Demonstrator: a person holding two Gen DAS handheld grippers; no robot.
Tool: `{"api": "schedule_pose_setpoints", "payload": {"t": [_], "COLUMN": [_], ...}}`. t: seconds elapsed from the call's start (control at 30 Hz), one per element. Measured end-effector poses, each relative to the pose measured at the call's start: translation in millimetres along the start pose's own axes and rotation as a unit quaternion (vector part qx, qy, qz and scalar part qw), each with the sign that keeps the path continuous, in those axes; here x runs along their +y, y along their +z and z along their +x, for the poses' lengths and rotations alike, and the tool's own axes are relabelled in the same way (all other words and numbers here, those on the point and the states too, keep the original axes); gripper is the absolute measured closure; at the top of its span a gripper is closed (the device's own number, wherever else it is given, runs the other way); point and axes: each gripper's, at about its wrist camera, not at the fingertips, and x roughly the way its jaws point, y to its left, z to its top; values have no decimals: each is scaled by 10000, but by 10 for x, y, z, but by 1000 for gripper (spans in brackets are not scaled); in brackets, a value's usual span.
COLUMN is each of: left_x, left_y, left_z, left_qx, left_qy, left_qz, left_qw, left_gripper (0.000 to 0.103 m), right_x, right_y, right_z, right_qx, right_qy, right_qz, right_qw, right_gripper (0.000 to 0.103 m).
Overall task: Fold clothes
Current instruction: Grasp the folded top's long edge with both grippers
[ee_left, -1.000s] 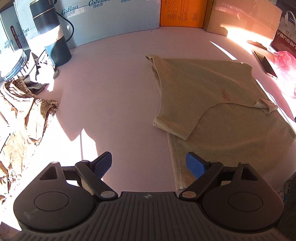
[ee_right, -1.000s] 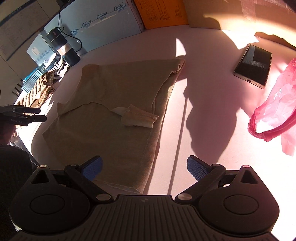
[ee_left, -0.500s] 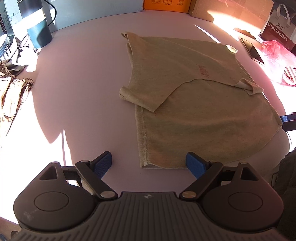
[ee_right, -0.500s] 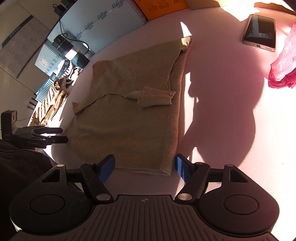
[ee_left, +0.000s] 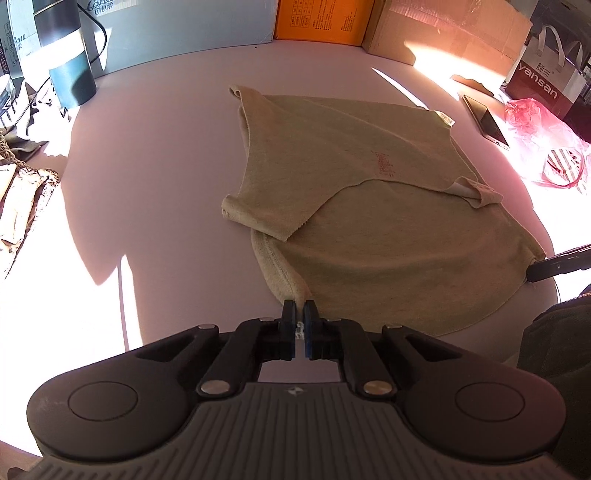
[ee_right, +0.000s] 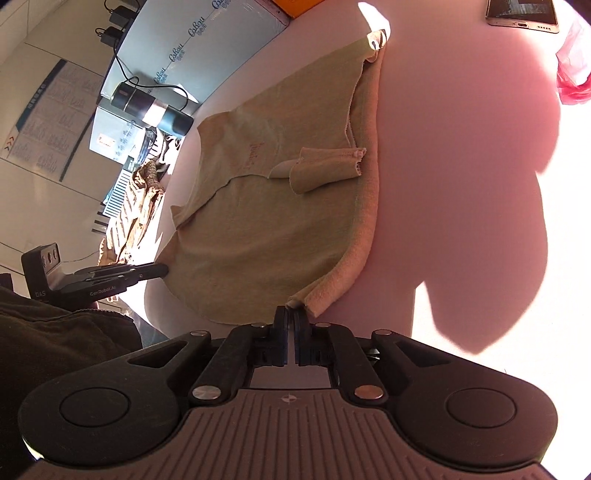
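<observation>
A white paper bag (ee_left: 546, 70) with a dark lower band reads "yansan" in pale letters. The long grey-blue box (ee_right: 207, 48) along the back of the desk carries a repeated white logo that looks like "CoRou". On the dark side plate of the left claw (ee_right: 110, 278) stand "GenRobot.AI" and "DAS". Red print on the beige garment (ee_left: 384, 164) and black print on the orange box (ee_left: 317, 18) are too small to read.

A cluttered office or storeroom desk: a pale table (ee_left: 177, 122) backed at 12 o'clock by cardboard boxes (ee_left: 447, 33), a shopping bag (ee_left: 546, 74) at 2 o'clock, wall charts (ee_right: 48, 122) at 10 o'clock.
</observation>
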Motion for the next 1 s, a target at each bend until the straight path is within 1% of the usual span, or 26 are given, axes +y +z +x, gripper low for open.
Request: {"api": "schedule_pose_setpoints", "payload": {"t": [0.13,0.2,0.23,0.27,0.33,0.4,0.43,0.47,0.5,0.53,0.63,0.7,0.73,0.77,0.8,0.83,0.93,1.0], "left_x": [23,29,33,37,40,41,52,65,78,88,72,49,37,28,22,15,18,48], "left_y": [-21,-40,-42,-42,-38,-35,-38,-46,-52,-58,-55,-49,-47,-45,-42,-36,-9,34], "left_z": [32,45,49,55,65,59,50,47,49,57,86,93,95,89,80,67,21,-18], "left_qx": [142,181,191,201,222,236,235,239,251,266,293,293,287,262,234,200,95,-12], "left_qy": [-16,-14,-25,-33,-33,-32,-30,-17,-8,-13,4,26,27,-10,-49,-53,-58,-67], "left_qz": [13,41,37,31,41,66,53,25,-2,-26,24,126,186,240,266,297,339,288], "left_qw": [9999,9998,9998,9998,9997,9997,9997,9997,9997,9996,9996,9995,9994,9994,9994,9993,9994,9996], "left_gripper": [99,98,98,98,98,96,95,91,88,88,87,88,88,96,99,99,100,100], "right_x": [-15,-50,-72,-94,-128,-157,-155,-141,-129,-128,-194,-175,-155,-141,-135,-136,-190,-215], "right_y": [37,45,47,47,41,36,35,36,37,35,33,38,41,43,47,43,38,72], "right_z": [-13,-62,-94,-126,-177,-216,-245,-275,-297,-306,-276,-230,-200,-157,-108,-73,-62,-107], "right_qx": [80,54,19,-30,-155,-296,-356,-396,-420,-436,-550,-614,-592,-497,-372,-313,-385,-563], "right_qy": [-79,-68,-39,6,-4,-48,-77,-128,-192,-260,-273,-250,-234,-244,-288,-292,117,496], "right_qz": [18,108,163,219,312,448,466,422,355,307,477,434,383,359,368,381,668,871], "right_qw": [9999,9999,9999,9998,9994,9985,9982,9982,9983,9982,9970,9969,9972,9978,9982,9984,9970,9934], "right_gripper": [98,88,75,65,58,57,55,46,42,37,37,37,43,73,91,96,96,96]}}
